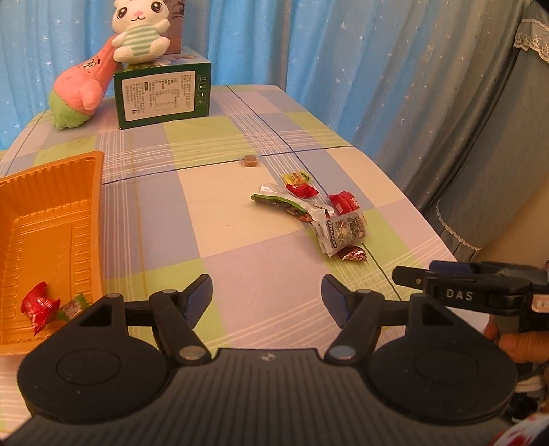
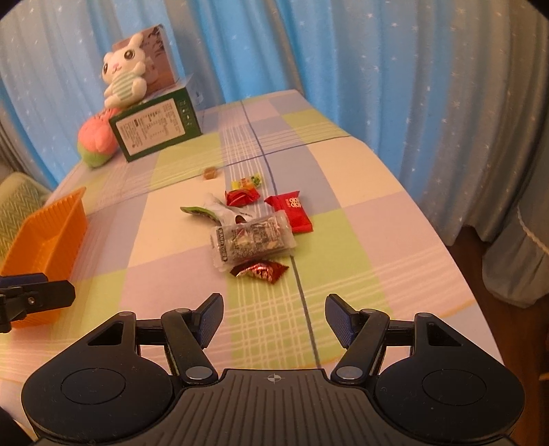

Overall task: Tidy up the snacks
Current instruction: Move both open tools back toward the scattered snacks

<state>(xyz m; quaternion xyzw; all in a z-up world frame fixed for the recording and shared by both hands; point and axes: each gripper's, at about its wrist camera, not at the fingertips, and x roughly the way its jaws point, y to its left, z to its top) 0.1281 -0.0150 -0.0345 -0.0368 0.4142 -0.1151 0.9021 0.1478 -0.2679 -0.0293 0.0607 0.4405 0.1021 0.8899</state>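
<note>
Several wrapped snacks lie in a loose pile mid-table: a clear packet [image 2: 252, 240], a dark red foil candy [image 2: 260, 271], a red pack [image 2: 291, 212], a green-and-white pouch [image 2: 214, 212] and a small brown candy [image 2: 210, 172]. The pile also shows in the left wrist view [image 1: 339, 230]. An orange tray [image 1: 48, 233] at the left holds a red candy [image 1: 37, 305] and a small green one [image 1: 72, 307]. My left gripper [image 1: 266, 302] is open and empty beside the tray. My right gripper [image 2: 274, 322] is open and empty, short of the foil candy.
A green box [image 1: 161, 94] stands at the back left with a white bunny plush [image 1: 140, 31] on top and a pink plush [image 1: 82, 89] leaning on it. Blue starred curtains hang behind. The table's right edge [image 2: 446, 240] drops off to the floor.
</note>
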